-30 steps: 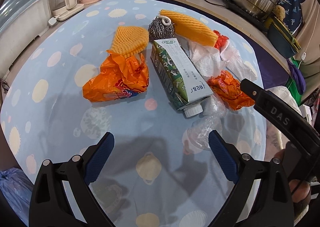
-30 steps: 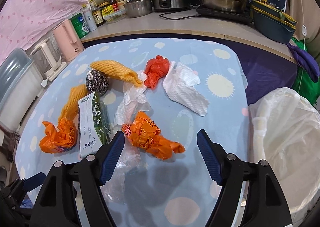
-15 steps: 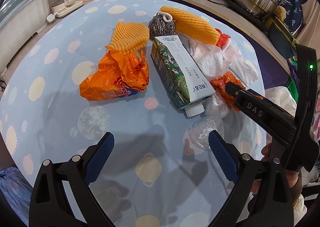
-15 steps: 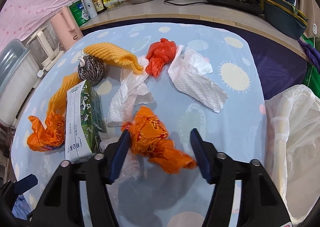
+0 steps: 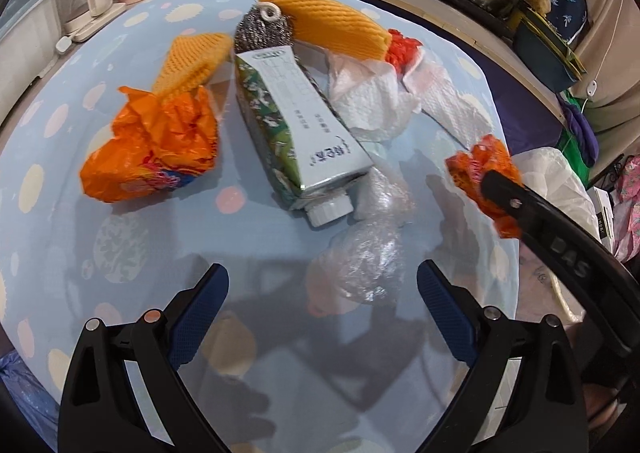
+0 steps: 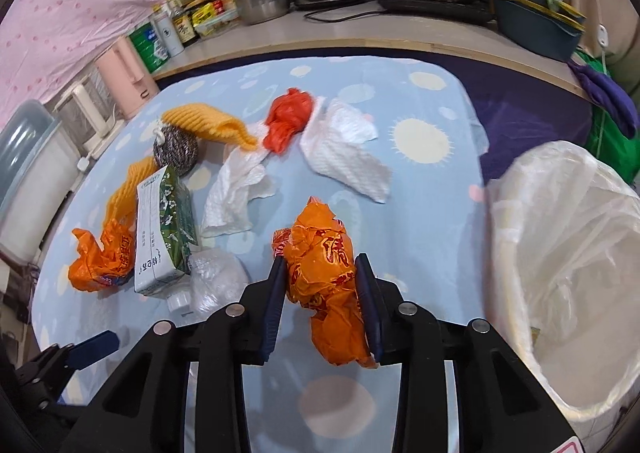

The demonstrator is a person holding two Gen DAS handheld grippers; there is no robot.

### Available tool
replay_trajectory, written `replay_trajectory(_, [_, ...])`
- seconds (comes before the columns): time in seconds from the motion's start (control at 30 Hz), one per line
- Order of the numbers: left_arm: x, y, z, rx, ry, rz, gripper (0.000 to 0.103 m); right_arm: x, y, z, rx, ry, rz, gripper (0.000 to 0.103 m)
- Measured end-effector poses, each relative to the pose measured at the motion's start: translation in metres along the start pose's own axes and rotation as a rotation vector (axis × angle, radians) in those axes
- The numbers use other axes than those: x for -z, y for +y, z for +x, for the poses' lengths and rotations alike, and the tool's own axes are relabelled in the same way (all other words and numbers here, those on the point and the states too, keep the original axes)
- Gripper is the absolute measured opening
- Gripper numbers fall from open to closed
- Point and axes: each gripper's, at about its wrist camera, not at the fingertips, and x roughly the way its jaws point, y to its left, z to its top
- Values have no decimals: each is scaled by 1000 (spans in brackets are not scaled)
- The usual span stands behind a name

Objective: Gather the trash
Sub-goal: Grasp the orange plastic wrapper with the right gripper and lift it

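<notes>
Right tongs [image 6: 322, 281], just closing, pinch my orange wrapper [image 6: 324, 277], its lower end hidden behind them; left tongs [image 5: 322, 295] gape empty above crumpled clear plastic [image 5: 360, 269].

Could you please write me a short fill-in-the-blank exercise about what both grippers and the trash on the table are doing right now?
1. The right gripper has just been closing and its fingers now squeeze a crumpled ____ wrapper.
2. The left gripper is ____ and holds nothing.
3. The milk carton lies on its ____.
4. The bin is lined with a ____ bag.

Missing words: orange; open; side; white
</notes>
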Motion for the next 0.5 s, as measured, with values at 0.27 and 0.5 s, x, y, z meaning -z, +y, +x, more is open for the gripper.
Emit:
replay_trajectory(0.27, [0, -18, 20, 11, 13, 26, 79, 10, -25, -23, 18, -21, 54, 34])
replay_trajectory(0.5, [5, -28, 25, 20, 26, 45, 45, 17, -33, -29, 19, -25, 72, 34])
